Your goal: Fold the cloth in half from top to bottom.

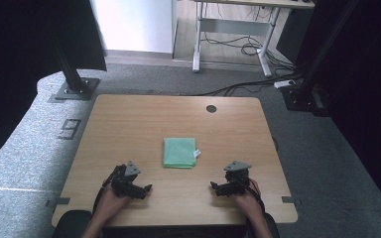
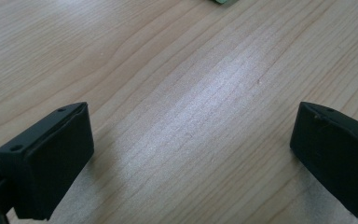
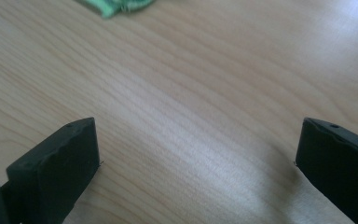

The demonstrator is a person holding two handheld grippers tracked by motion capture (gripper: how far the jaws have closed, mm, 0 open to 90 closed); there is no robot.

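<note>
Green cloth folded mid-table; left gripper, right gripper jaws wide apart, seemingly touching nothing

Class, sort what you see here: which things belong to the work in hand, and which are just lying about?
Belongs to the work:
folded green cloth
left gripper, open
right gripper, open

Just lying about:
power strip
floor cables

Wooden table; folded green cloth near centre.
</note>
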